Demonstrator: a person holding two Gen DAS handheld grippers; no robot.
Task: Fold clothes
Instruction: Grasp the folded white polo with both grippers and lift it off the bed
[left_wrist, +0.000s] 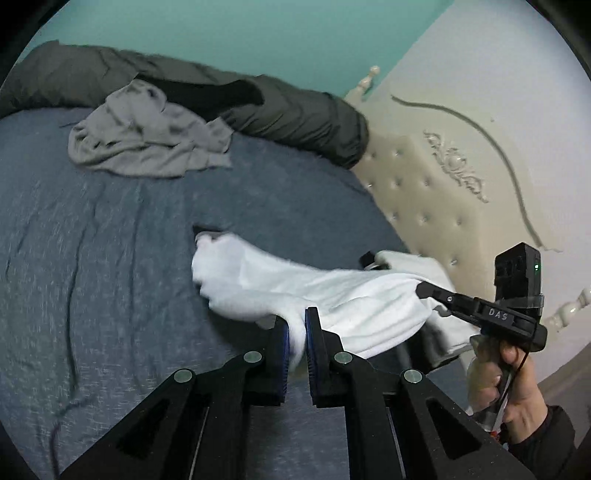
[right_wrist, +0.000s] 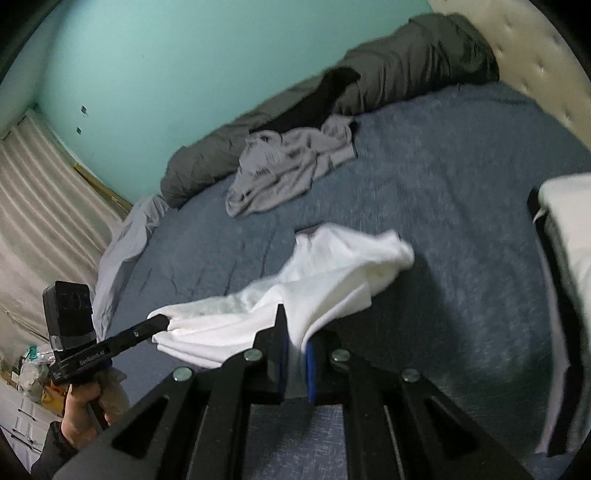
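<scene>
my left gripper (left_wrist: 296, 334) is pinched nearly closed on an edge of the white garment (left_wrist: 332, 291), the cloth squeezed between the two blue pads (left_wrist: 283, 350) with only that thin fold keeping them apart. my right gripper (right_wrist: 295, 354) is the same: blue pads (right_wrist: 311, 363) pressed in on another part of the same white garment (right_wrist: 325, 280), a narrow strip of fabric running down between them.

in the left wrist view the garment spreads away from my fingers toward 12 and 10 o'clock, one bunched end reaching out over the blue bedsheet (left_wrist: 110, 240), and it stretches toward 3 o'clock where my right gripper (left_wrist: 424, 288) bites its far edge. my right hand (left_wrist: 513, 384) wraps that gripper's handle at 4 o'clock, a dark sleeve below it.

in the right wrist view the cloth drapes between the two grips, hanging above the bedsheet (right_wrist: 443, 221), with a loose part flung toward 1 o'clock, blurred. my left gripper (right_wrist: 162, 322) clamps the garment at 9 o'clock, and my left hand (right_wrist: 83, 406) holds its handle at 8 o'clock.

further out, a crumpled grey garment (left_wrist: 147, 140) lies on the sheet at 11 o'clock, touching a dark rolled duvet (left_wrist: 295, 110) along the teal wall (left_wrist: 258, 33). a cream tufted headboard (left_wrist: 424, 192) stands at 2 o'clock. in the right wrist view a folded white stack (right_wrist: 569, 229) sits at 3 o'clock at the bed's edge.
</scene>
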